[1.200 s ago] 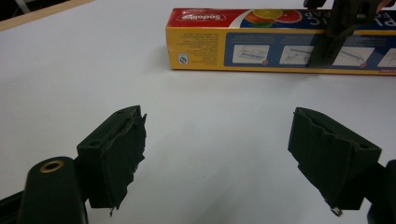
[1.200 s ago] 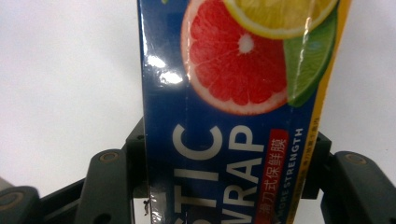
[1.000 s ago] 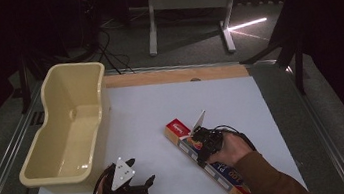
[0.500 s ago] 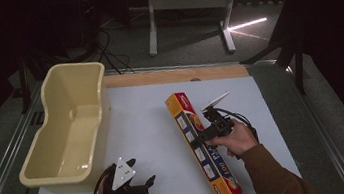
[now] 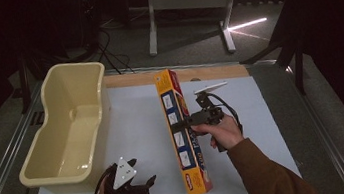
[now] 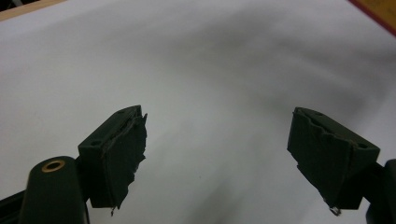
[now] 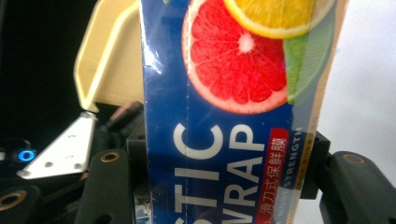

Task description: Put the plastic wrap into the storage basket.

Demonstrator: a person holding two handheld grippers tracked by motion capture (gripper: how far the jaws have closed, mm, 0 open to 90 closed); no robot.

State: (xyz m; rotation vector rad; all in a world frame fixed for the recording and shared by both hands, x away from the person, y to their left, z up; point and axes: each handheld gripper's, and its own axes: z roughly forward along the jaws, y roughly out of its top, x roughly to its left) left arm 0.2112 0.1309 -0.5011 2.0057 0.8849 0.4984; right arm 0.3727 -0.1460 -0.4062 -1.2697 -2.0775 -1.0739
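High view: the plastic wrap box (image 5: 182,131), flat on the tabletop (image 5: 138,121) a second ago, is now lifted clear, clamped between the right gripper's (image 5: 183,124) jaws. The left gripper (image 5: 146,183) rests nearby, jaws spread, nothing between them.

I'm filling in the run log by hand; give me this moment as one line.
right claw: shut on plastic wrap box, box lifted off white table | left claw: open, holds nothing | beige tub: empty
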